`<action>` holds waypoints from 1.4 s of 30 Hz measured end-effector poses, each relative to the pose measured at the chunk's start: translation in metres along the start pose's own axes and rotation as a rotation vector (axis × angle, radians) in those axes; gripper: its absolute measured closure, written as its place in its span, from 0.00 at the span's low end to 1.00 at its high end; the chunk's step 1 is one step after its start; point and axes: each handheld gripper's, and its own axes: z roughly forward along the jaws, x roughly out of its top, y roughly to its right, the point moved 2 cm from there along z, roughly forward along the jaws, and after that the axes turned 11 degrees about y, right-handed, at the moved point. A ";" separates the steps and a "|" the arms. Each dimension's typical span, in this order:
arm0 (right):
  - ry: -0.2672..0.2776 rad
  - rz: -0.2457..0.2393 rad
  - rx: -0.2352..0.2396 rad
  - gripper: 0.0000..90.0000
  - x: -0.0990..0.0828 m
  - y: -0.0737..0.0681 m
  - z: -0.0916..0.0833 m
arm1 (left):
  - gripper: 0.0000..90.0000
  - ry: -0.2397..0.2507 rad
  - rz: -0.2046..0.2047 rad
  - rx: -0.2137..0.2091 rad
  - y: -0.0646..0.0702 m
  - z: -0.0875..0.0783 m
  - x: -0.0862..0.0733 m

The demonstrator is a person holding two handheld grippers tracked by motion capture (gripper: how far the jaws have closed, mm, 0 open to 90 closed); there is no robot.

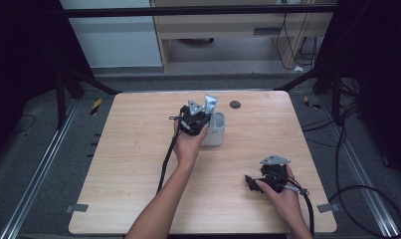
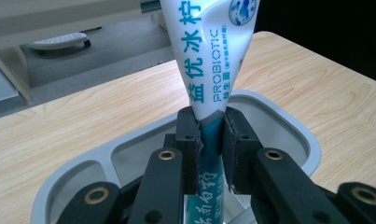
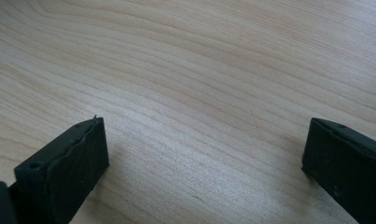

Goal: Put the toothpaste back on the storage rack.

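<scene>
Left gripper (image 2: pixel 211 133): fingers (image 2: pixel 188 135) pinched on the toothpaste tube (image 2: pixel 212 56), clamping its narrow teal section, tube upright between them and standing in the white holder (image 2: pixel 288 116) directly below. Right gripper (image 3: pixel 204 154): fingers (image 3: pixel 69 168) spread wide, nothing between them, bare tabletop (image 3: pixel 199 70) beneath. Left gripper view: printed lettering on the tube and the holder's rim. High view: right gripper (image 1: pixel 255 183) resting well apart from the holder (image 1: pixel 215 132).

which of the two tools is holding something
The left tool, shut on the toothpaste tube above the grey cup; the right tool is open over bare table.
</scene>
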 end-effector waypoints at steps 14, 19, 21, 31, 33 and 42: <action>0.000 -0.002 -0.001 0.01 0.000 0.000 0.000 | 0.86 -0.036 -0.015 -0.001 0.000 0.003 -0.003; 0.001 -0.002 0.000 0.01 0.000 0.000 0.000 | 0.86 -0.049 -0.016 -0.004 0.000 0.004 -0.001; 0.001 -0.002 -0.001 0.01 0.000 0.000 0.000 | 0.86 -0.054 -0.012 -0.002 0.000 0.004 0.000; 0.001 -0.003 0.001 0.01 0.000 0.000 0.000 | 0.85 -0.070 -0.027 -0.011 -0.002 0.007 0.002; 0.001 -0.002 0.001 0.01 0.000 0.000 0.000 | 0.85 -0.073 -0.028 -0.012 -0.002 0.007 0.002; 0.002 -0.002 0.001 0.01 0.000 0.000 0.000 | 0.84 -0.080 -0.040 -0.011 -0.002 0.009 0.003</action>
